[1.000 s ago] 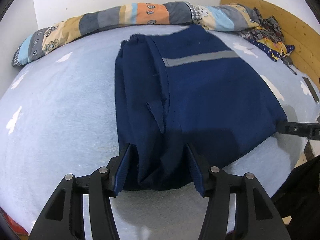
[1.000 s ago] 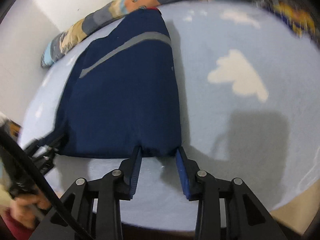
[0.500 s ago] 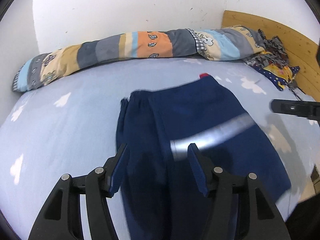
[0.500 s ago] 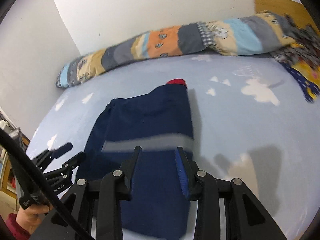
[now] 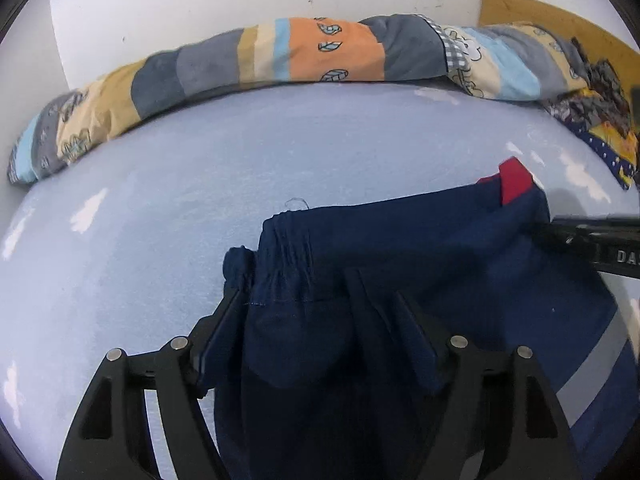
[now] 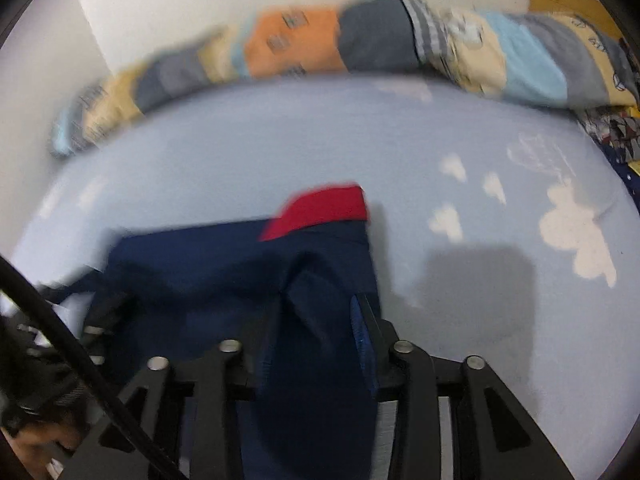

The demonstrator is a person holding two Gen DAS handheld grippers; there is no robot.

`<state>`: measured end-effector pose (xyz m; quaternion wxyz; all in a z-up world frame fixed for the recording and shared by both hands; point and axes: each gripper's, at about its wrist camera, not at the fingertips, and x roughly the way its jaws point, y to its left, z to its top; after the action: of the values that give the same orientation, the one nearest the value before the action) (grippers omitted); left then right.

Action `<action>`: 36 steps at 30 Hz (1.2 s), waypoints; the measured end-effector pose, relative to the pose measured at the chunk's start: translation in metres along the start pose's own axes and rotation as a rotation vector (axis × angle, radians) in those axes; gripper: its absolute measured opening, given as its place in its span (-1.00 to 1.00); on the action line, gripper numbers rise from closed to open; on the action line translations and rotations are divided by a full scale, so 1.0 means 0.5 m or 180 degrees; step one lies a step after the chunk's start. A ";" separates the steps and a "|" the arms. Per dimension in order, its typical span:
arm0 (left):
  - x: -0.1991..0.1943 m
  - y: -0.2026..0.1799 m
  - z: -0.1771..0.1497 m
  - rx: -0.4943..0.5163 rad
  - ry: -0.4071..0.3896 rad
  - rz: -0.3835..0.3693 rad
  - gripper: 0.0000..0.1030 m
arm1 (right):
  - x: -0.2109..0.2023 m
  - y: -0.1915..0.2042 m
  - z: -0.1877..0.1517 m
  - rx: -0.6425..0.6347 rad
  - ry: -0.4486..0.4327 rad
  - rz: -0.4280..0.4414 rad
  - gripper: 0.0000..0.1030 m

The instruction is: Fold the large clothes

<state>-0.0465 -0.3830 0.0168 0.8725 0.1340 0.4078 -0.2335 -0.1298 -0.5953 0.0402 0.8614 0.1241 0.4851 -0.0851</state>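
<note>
You are in the fold-over step: the near hem of the navy garment (image 5: 420, 264) has been carried to the far edge of the stack, so the fabric now lies doubled on the blue sheet (image 5: 160, 208). In the left wrist view the garment fills the lower right, from 6 o'clock to 3 o'clock, with its red collar tab (image 5: 514, 180) at 2 o'clock, well short of the patchwork bolster (image 5: 336, 56) along the wall.

The left gripper (image 5: 324, 340) points steeply down and its jaws have just been opening; they stand spread, with the gathered hem lying loose between them. The right gripper (image 6: 316, 344) also points steeply down over the garment's right edge. Its jaws have just been opening too, and cloth sits between the pads; the right view is blurred, so whether they still pinch it appears doubtful and cannot be told.

Next, let both edges drop in line with the layer beneath, then withdraw both grippers toward 6 o'clock without dragging the top layer
</note>
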 end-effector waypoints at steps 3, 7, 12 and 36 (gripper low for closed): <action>-0.013 -0.002 0.001 0.0006 -0.0061 0.0054 0.45 | 0.002 -0.018 0.008 0.0188 0.0056 0.0100 -0.13; -0.046 -0.004 0.007 -0.0091 -0.0218 0.0031 0.44 | -0.059 0.022 0.038 0.0052 -0.0313 0.0225 -0.27; -0.024 -0.003 -0.006 -0.0037 -0.0078 0.0087 0.44 | 0.007 0.045 0.062 -0.0012 -0.0059 0.0197 -0.33; -0.267 -0.014 -0.224 -0.0131 -0.0115 0.0160 0.44 | -0.130 0.149 -0.072 -0.0433 -0.0009 0.0231 -0.27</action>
<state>-0.1971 -0.3016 0.0493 0.8878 0.1219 0.3932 -0.2055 -0.1726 -0.5118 0.0877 0.8711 0.0828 0.4837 -0.0209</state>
